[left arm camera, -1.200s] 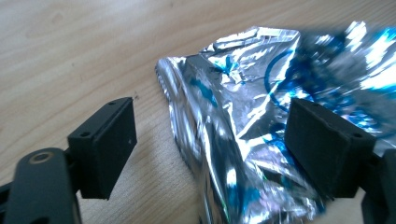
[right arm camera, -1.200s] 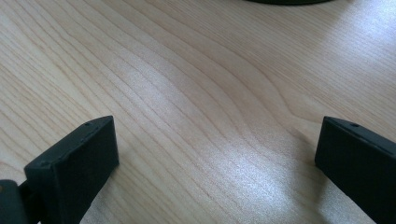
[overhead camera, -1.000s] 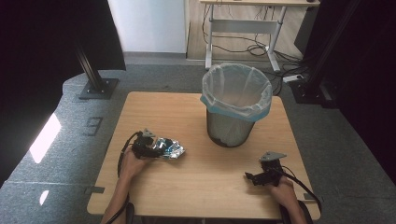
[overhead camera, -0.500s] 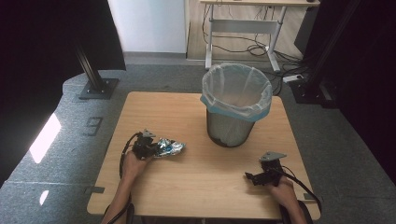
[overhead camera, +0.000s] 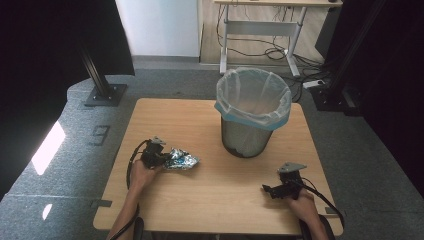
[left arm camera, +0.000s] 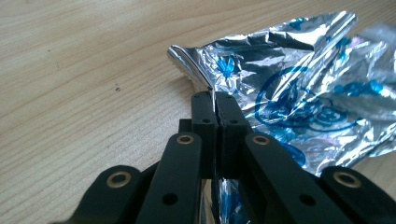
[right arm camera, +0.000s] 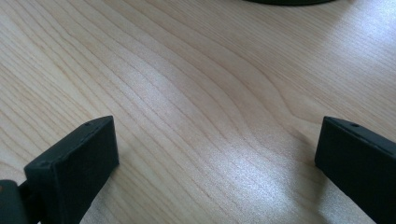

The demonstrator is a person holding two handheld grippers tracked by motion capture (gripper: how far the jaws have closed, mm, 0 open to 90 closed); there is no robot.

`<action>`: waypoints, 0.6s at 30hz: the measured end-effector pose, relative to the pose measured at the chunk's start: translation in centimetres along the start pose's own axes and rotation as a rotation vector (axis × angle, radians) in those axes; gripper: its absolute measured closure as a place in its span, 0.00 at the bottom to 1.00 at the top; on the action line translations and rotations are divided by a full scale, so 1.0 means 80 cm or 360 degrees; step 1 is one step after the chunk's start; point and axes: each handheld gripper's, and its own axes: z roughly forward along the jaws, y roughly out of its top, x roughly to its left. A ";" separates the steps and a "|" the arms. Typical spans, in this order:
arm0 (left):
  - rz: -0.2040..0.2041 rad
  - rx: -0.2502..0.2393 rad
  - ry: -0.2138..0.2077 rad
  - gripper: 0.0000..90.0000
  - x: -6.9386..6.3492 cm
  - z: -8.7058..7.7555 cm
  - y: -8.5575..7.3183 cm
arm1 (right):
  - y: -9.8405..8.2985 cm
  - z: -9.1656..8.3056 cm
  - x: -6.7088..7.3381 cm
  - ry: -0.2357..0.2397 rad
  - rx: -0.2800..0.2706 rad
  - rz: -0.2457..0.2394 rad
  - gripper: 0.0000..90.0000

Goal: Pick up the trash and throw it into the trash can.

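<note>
**Wrapper pinched at its near edge, bin off to the far right**

The crumpled foil wrapper (left arm camera: pixel 299 88) lies on the table (overhead camera: pixel 200 210) with its near edge clamped between my left fingers (left arm camera: pixel 205 116), which have just closed on it; its bulk spreads ahead of them and to their right. The lined bin (overhead camera: pixel 253 111) stands beyond, farther right. My right fingers (right arm camera: pixel 74 158) rest apart, holding nothing, well away from the wrapper.

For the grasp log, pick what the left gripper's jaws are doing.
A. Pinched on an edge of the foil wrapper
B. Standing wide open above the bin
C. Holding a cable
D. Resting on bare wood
A: the left gripper jaws meet on an edge of the foil wrapper.
</note>
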 end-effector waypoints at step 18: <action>0.0030 -0.0039 -0.0042 0.98 0.001 -0.043 0.050 | 0.000 0.000 0.000 0.0000 0.0000 0.0000 0.00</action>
